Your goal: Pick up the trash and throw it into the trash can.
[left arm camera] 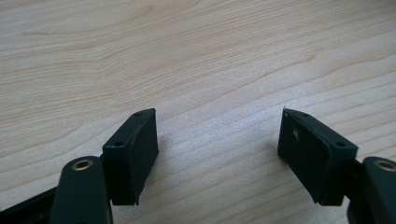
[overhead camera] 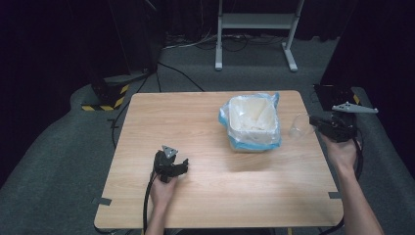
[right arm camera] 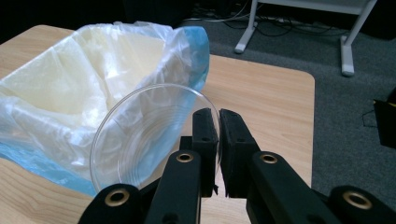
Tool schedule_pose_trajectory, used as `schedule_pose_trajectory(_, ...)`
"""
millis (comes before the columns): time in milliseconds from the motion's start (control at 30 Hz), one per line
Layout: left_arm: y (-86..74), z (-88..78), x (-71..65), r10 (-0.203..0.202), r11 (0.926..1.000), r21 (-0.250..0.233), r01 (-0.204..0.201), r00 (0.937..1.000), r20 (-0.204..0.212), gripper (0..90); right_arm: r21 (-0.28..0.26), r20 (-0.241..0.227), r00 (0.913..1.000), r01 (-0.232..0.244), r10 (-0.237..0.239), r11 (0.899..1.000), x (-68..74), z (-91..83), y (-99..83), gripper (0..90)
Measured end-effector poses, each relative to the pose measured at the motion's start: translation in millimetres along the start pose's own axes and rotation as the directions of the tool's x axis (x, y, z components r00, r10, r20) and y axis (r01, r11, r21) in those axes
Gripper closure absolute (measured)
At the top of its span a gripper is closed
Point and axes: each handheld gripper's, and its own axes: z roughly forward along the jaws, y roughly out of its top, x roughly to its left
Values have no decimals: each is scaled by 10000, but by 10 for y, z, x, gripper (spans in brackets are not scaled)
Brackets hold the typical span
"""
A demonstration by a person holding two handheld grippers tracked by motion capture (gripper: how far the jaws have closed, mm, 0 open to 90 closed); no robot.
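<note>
Right gripper [right arm camera: 218, 122] clenched on rim of clear plastic cup [right arm camera: 149, 135], lined bin [right arm camera: 84, 84] just beyond. Left gripper [left arm camera: 217, 140] released, over table [left arm camera: 196, 56].

High view overlooks table [overhead camera: 220, 196]; gripper views sit close, low

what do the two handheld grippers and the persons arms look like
Both are black two-jaw tools. The left gripper carries a small grey three-cornered plate on top and trails a black cable back along the forearm. Its flat rectangular black pads sit on arms with brass-ringed holes. The right gripper has a larger grey three-cornered plate. No sleeves cover either forearm.
</note>
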Motion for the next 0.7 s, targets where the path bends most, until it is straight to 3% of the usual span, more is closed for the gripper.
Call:
schedule_pose_trajectory(267,0,1,-1,-20,10000,-15,20,10000,-5,285,107,-242,9997,93,-90,9999,58,-22,114,853)
schedule_pose_trajectory(500,0,1,-2,-28,10000,-22,28,10000,-3,285,-246,-505,9987,11,-24,9997,100,-53,211,853)
schedule_pose_trajectory(700,0,1,-1,-24,10000,-19,24,10000,-3,285,-375,-675,9970,356,-381,9987,227,-43,339,854)
